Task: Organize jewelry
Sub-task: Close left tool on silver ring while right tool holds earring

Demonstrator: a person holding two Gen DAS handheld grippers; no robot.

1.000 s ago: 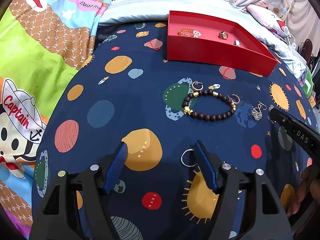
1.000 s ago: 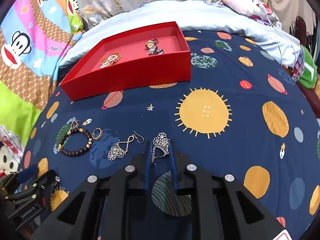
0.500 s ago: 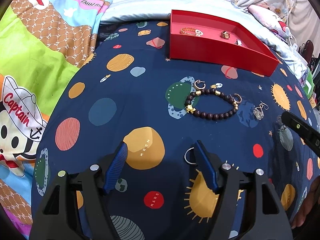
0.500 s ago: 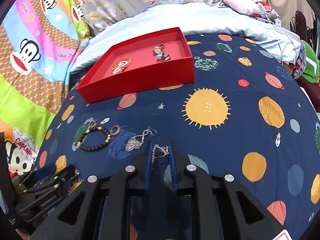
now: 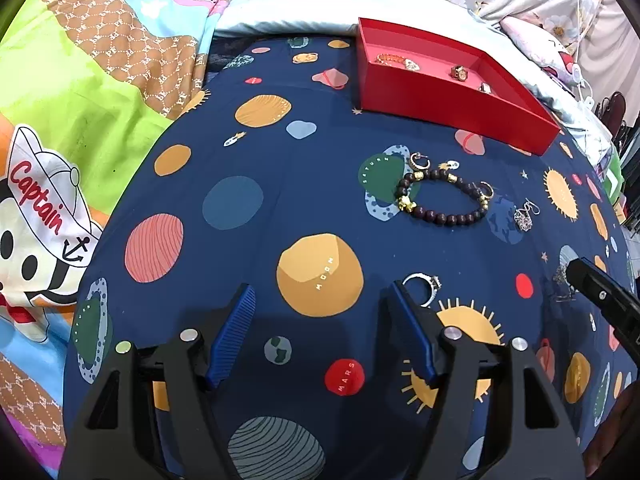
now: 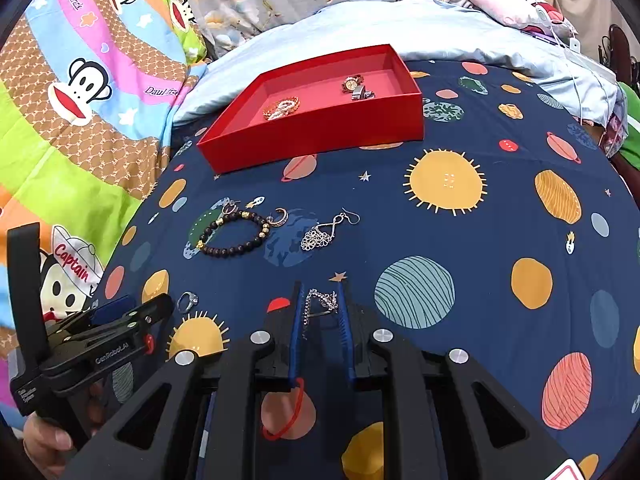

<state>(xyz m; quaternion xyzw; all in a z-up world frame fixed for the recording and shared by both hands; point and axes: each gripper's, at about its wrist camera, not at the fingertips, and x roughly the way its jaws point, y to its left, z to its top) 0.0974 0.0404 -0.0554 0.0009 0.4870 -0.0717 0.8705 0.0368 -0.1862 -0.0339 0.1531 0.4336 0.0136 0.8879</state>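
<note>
My right gripper [image 6: 319, 286] is shut on a silver filigree earring [image 6: 320, 302], held above the navy planet bedsheet. My left gripper [image 5: 322, 292] is open and empty; a silver ring [image 5: 422, 285] lies just beyond its right fingertip. The ring also shows in the right wrist view [image 6: 187, 301]. A dark bead bracelet [image 5: 442, 199] lies mid-sheet with small gold hoop earrings beside it, and a second silver filigree earring [image 6: 322, 234] lies to its right. The red tray [image 6: 316, 136] at the back holds a pearl bracelet [image 6: 281, 108] and a watch [image 6: 352, 84].
A cartoon monkey quilt [image 5: 80, 120] covers the left side. A pale blue duvet [image 6: 460, 36] and pillows lie behind the tray. The left gripper's body [image 6: 92, 344] shows at the lower left of the right wrist view.
The right gripper has lifted the filigree earring off the sheet and drawn back and up. The left gripper has shifted slightly, still open beside the ring.
</note>
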